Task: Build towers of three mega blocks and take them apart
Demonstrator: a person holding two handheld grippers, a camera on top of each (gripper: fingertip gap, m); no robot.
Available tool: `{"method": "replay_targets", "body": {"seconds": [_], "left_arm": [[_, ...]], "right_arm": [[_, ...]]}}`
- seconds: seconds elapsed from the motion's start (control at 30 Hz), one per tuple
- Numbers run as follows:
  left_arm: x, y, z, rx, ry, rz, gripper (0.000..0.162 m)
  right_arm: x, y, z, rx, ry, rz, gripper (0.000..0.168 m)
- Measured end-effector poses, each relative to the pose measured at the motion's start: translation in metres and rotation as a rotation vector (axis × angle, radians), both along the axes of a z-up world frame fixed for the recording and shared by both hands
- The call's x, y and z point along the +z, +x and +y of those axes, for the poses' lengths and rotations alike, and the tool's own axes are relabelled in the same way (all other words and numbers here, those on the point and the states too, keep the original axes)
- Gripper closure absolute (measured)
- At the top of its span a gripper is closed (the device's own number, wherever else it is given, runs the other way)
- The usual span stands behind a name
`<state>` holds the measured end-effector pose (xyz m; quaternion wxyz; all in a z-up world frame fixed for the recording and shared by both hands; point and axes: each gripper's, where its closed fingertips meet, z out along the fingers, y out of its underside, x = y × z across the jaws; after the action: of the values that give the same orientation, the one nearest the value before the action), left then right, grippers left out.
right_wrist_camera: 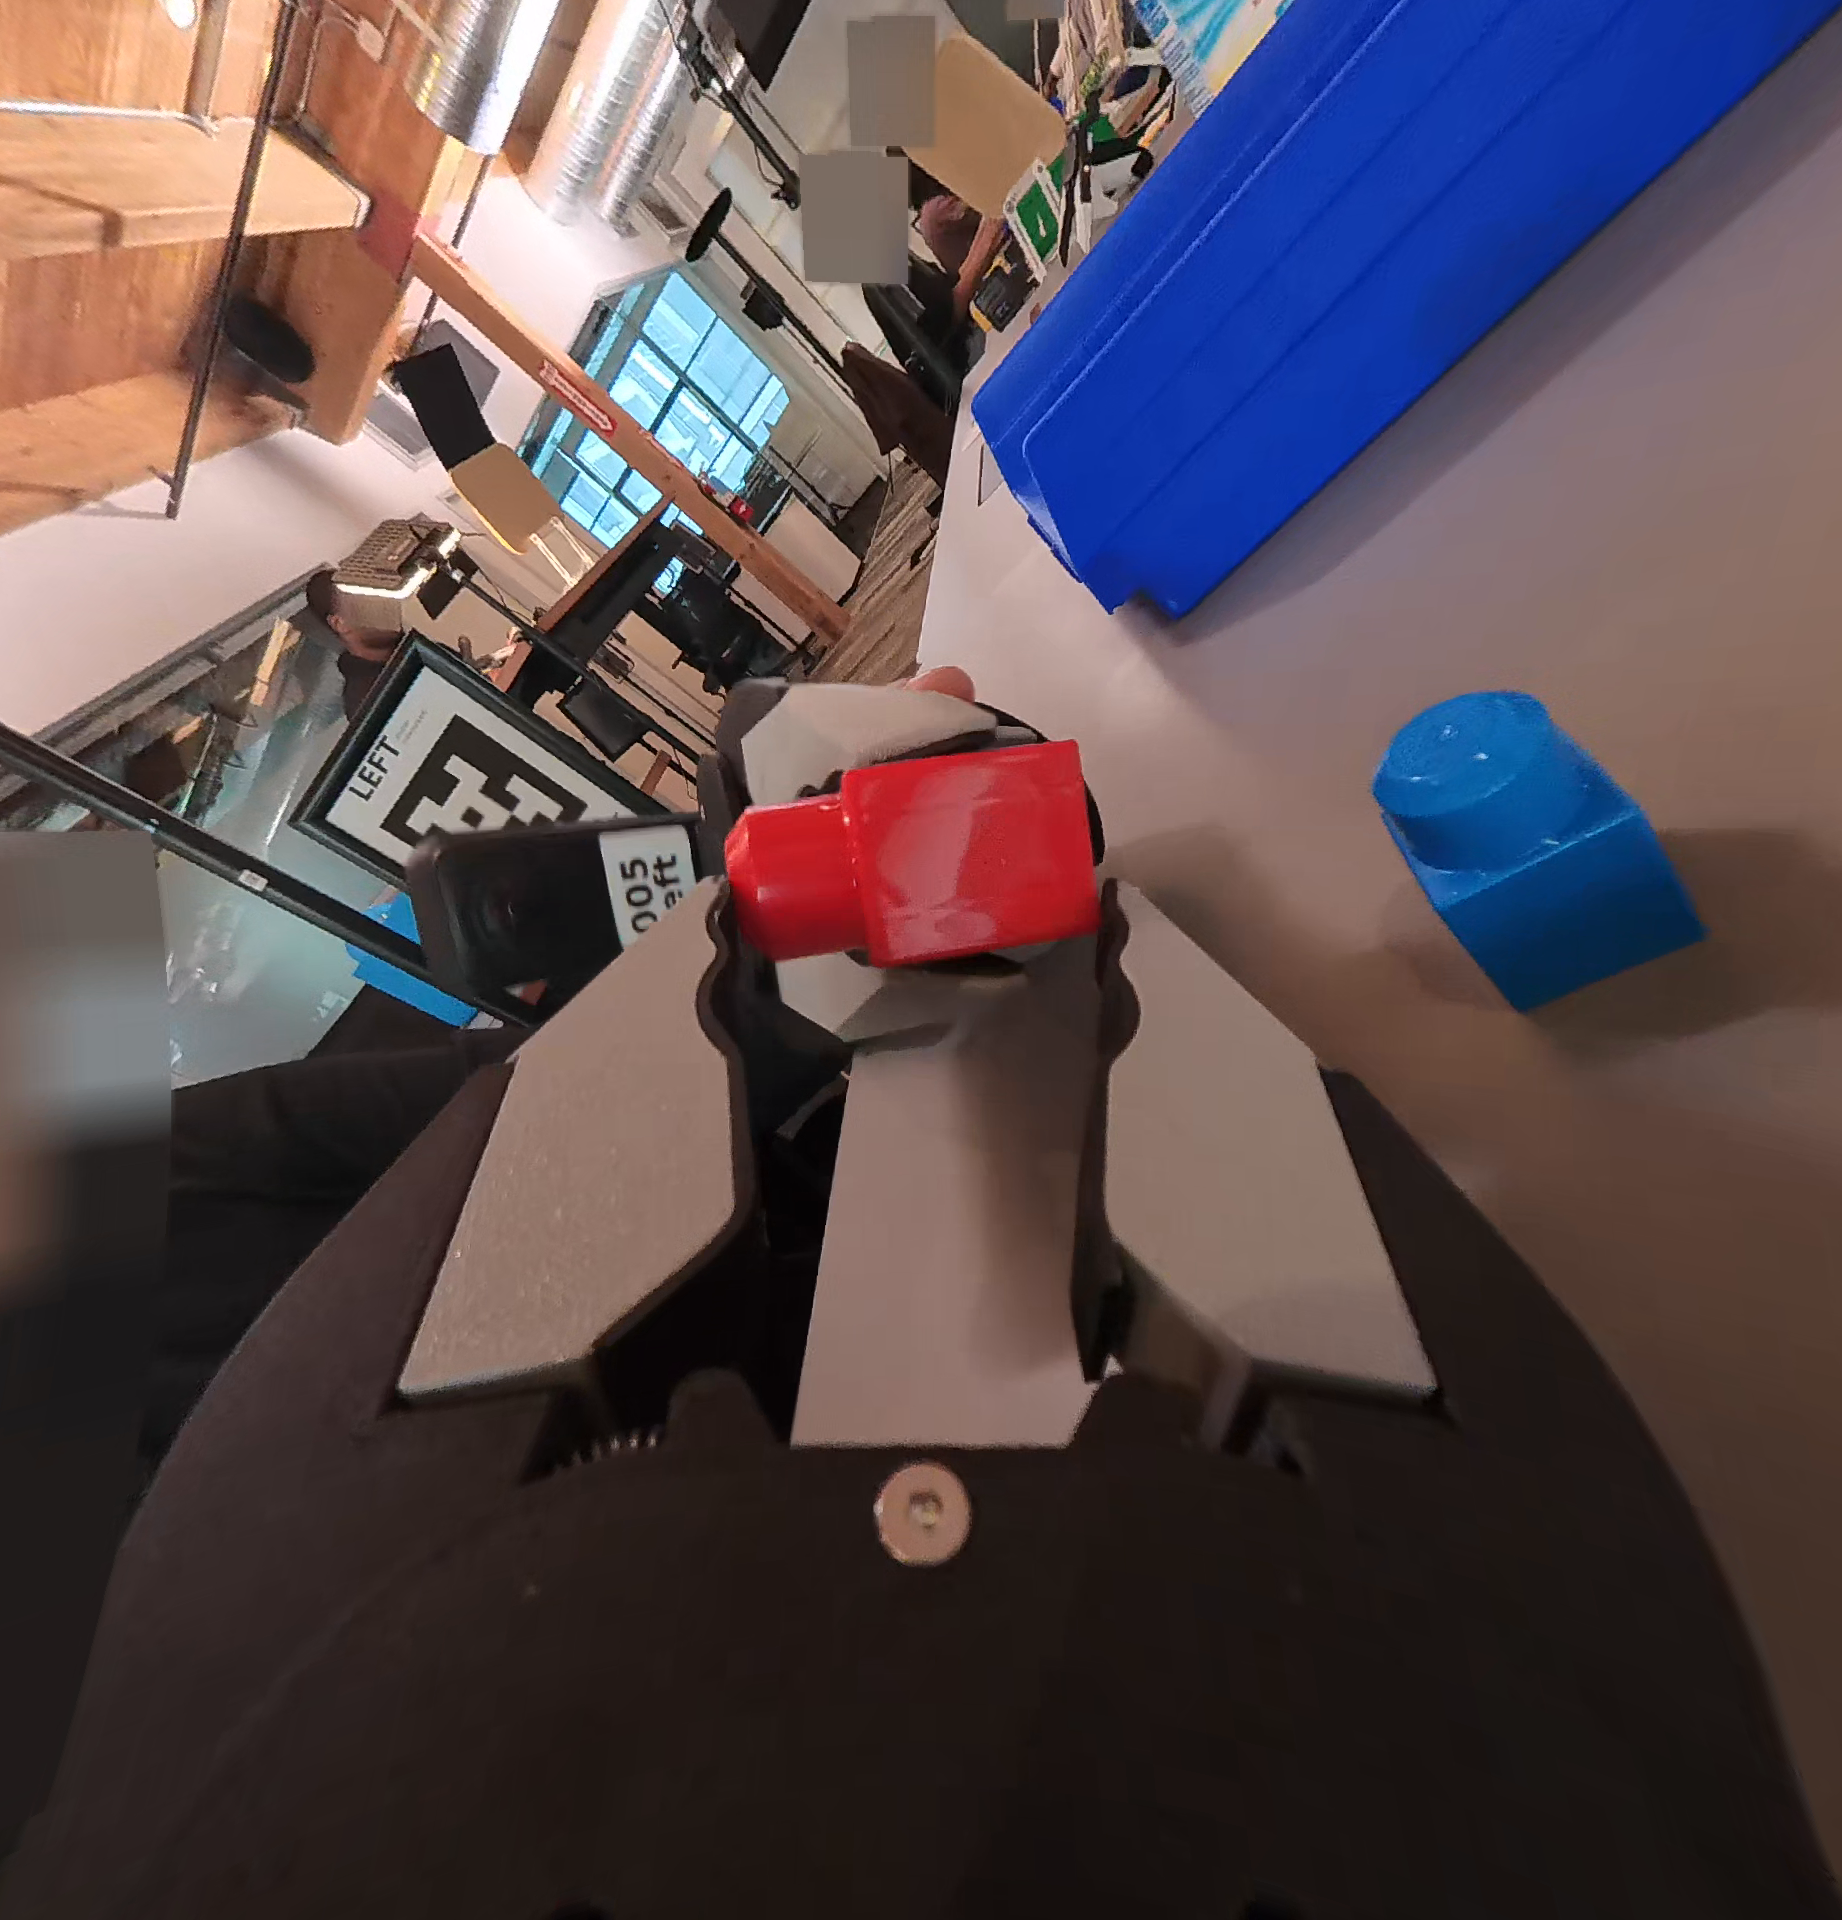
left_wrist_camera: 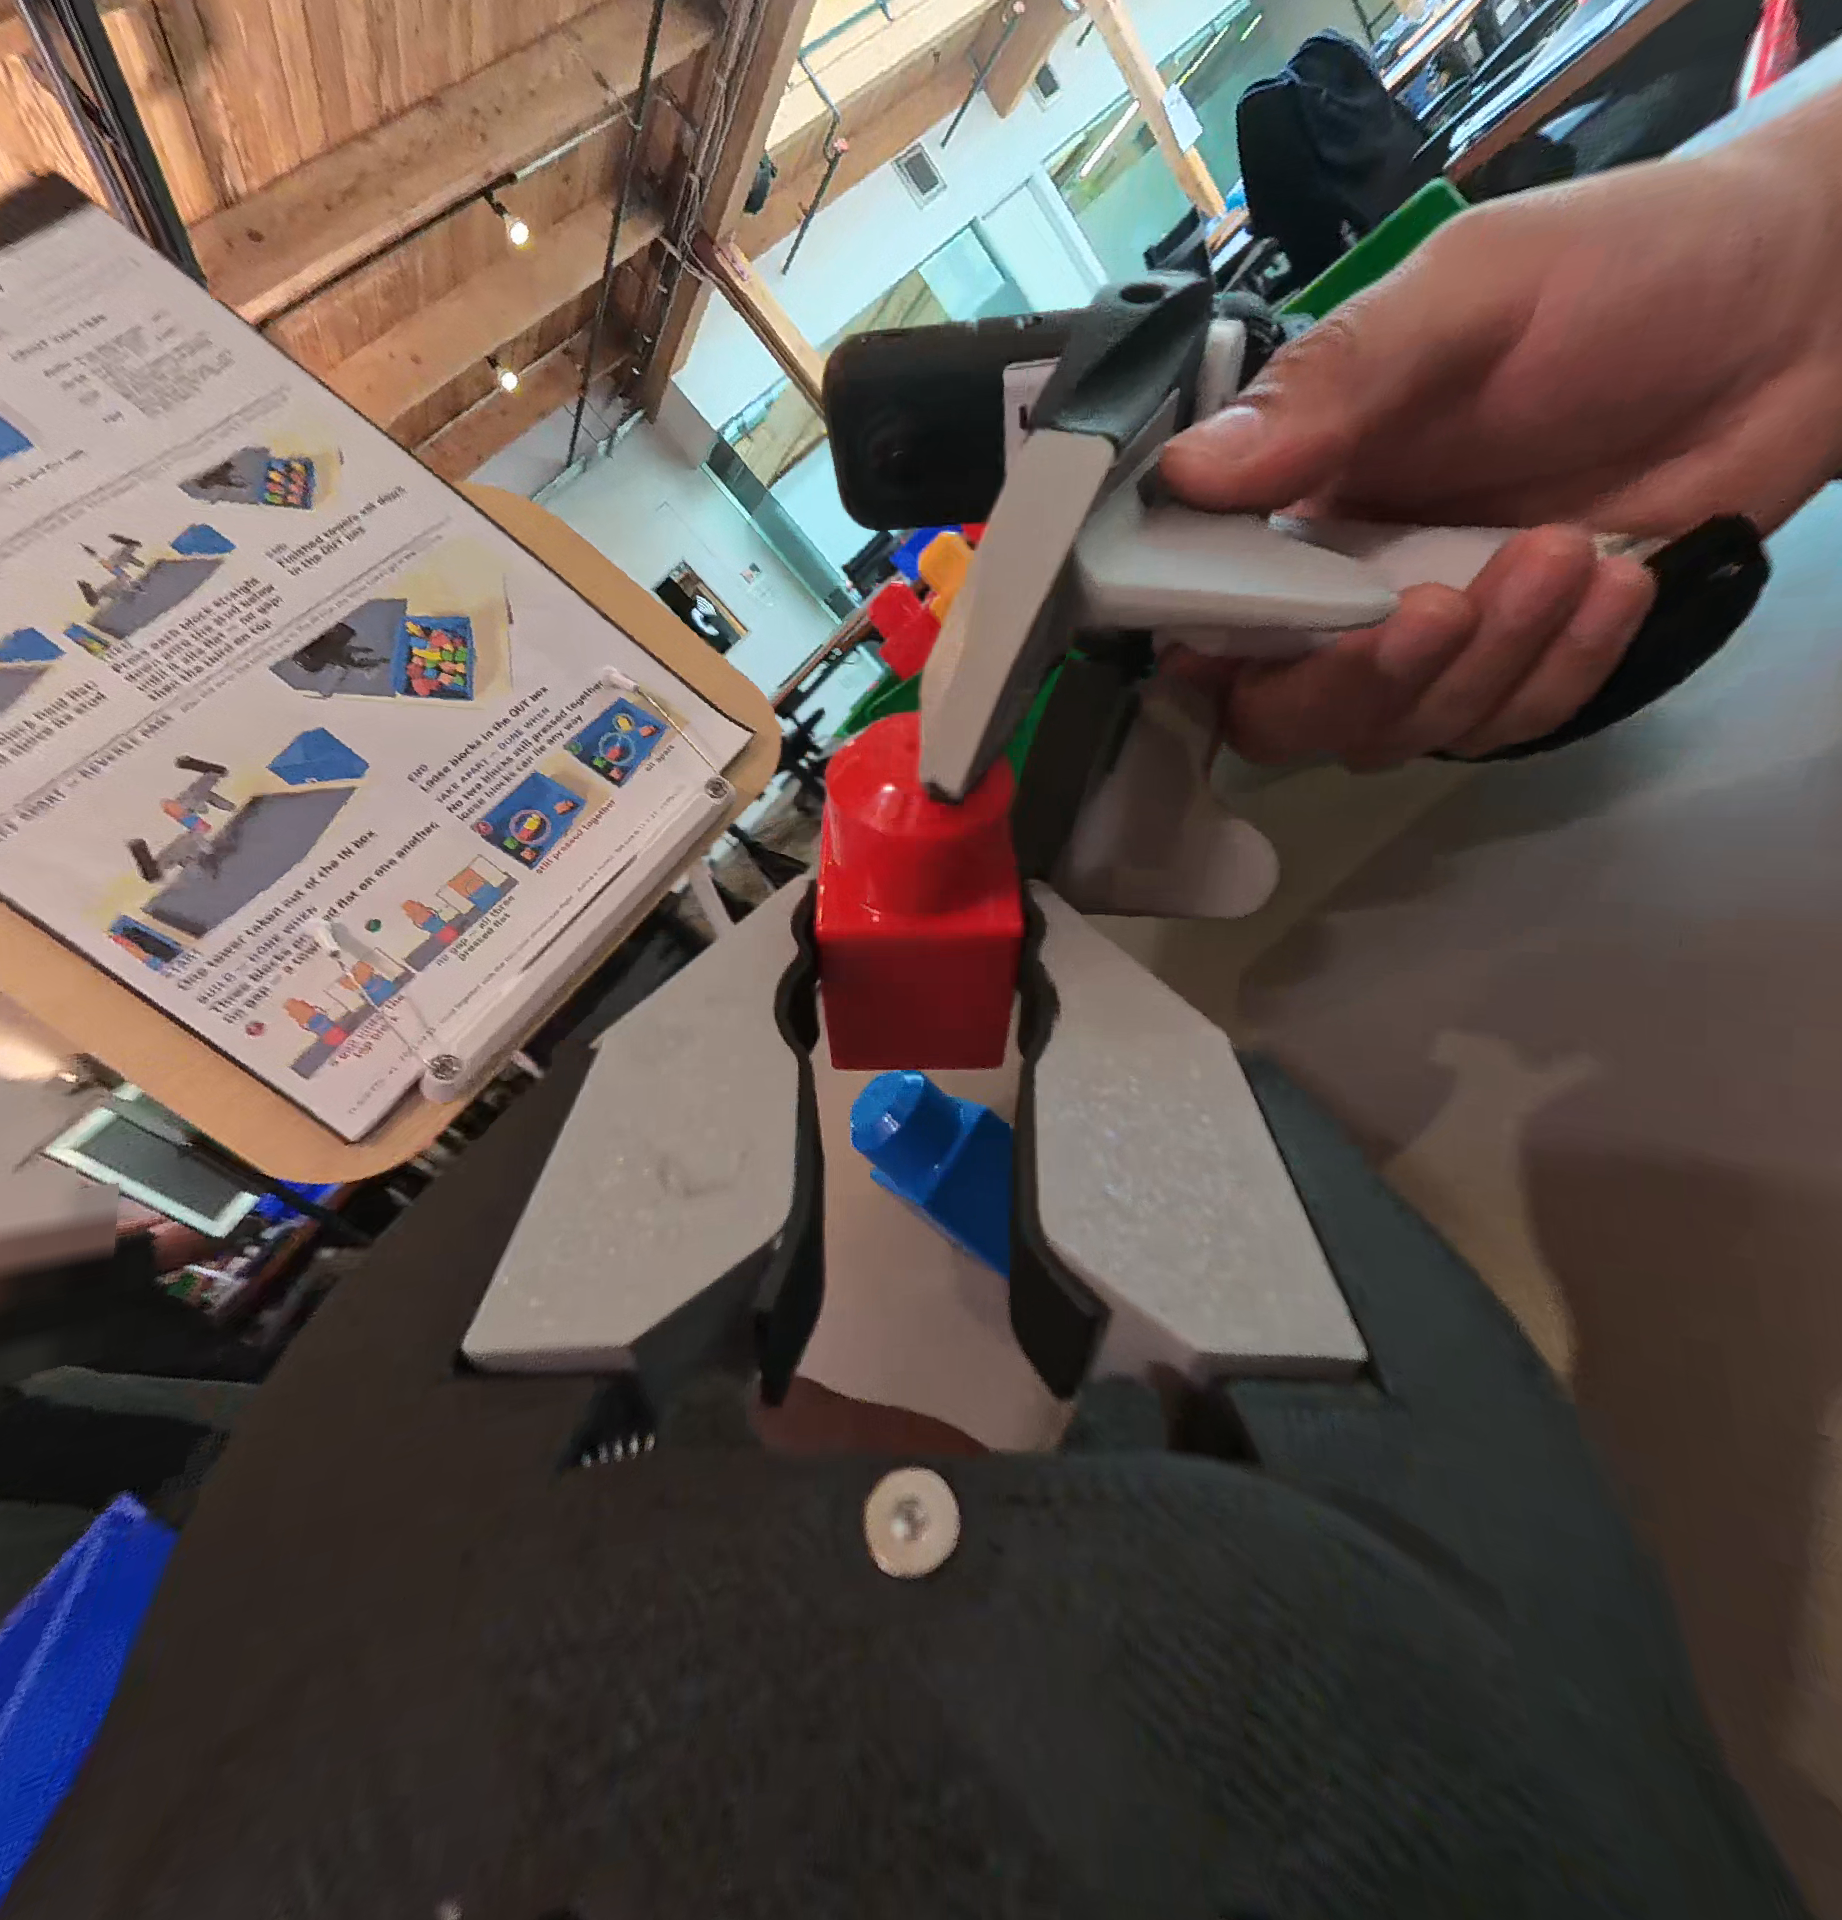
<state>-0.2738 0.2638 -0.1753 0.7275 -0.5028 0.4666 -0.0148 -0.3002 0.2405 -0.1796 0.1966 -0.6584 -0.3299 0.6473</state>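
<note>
Overhead, timber beams point(left_wrist_camera: 397, 197); below, grey tabletop point(right_wrist_camera: 1519, 582).

block point(left_wrist_camera: 917, 977) between left gripper's fingers point(left_wrist_camera: 792, 997), second block point(left_wrist_camera: 938, 1153) beneath

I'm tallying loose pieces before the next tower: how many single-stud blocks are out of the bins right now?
2. The red block is clamped between the left gripper's fingers; the blue block lies alone on the grey table. Others may sit hidden in the bins.
</note>
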Motion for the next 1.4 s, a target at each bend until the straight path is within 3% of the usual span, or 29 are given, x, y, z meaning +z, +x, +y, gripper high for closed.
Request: {"method": "replay_targets", "body": {"seconds": [0.13, 0.27, 0.5, 0.63, 0.87, 1.13, 1.33, 1.4], "left_arm": [[0.002, -0.003, -0.001, -0.07, -0.141, -0.093, 0.128], [-0.004, 0.003, -0.014, -0.283, -0.47, -0.218, 0.128], [-0.012, 0.006, -0.029, -0.461, -0.769, -0.289, 0.128], [-0.014, 0.011, -0.037, -0.501, -0.813, -0.275, 0.128], [-0.019, 0.012, -0.041, -0.515, -0.886, -0.268, 0.128], [-0.019, 0.008, -0.03, -0.467, -0.919, -0.325, 0.127], [-0.022, 0.009, -0.027, -0.435, -0.92, -0.312, 0.12], [-0.023, 0.009, -0.027, -0.43, -0.917, -0.303, 0.126]], "right_arm": [[0.006, 0.007, 0.008, -0.041, 0.121, 0.006, 0.102], [0.016, 0.018, 0.019, -0.123, 0.311, 0.011, 0.105], [0.025, 0.013, -0.012, -0.032, 0.579, 0.041, 0.115], [0.024, 0.009, -0.02, -0.019, 0.66, 0.045, 0.136], [0.017, 0.007, -0.018, -0.022, 0.659, 0.014, 0.144], [0.016, 0.007, -0.006, -0.091, 0.669, -0.028, 0.144], [0.017, 0.01, 0.003, -0.124, 0.559, -0.011, 0.144], [0.018, 0.01, 0.003, -0.123, 0.56, -0.003, 0.144]]}}
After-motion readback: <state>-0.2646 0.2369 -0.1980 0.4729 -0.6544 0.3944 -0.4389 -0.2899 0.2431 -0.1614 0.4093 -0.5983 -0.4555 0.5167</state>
